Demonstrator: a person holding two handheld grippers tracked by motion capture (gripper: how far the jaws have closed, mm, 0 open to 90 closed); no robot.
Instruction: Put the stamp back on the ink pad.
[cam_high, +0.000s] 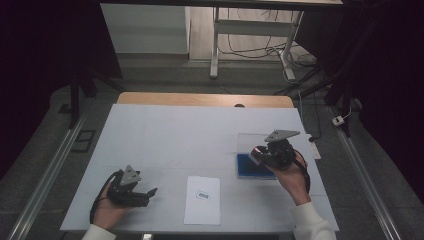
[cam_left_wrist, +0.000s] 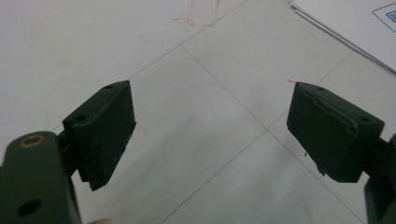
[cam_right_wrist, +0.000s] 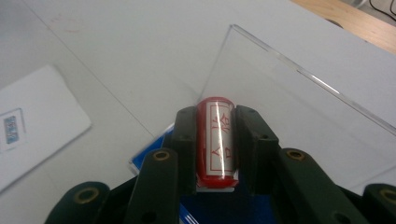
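White table, left tongs wide and empty, right tongs around red-lettered stamp

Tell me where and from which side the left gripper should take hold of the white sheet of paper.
Grip the white sheet at its left long edge, coming in low from the left, where the open left gripper already sits. It lies flat on the table, so one jaw probably has to slide under that edge; the printed label stays clear.
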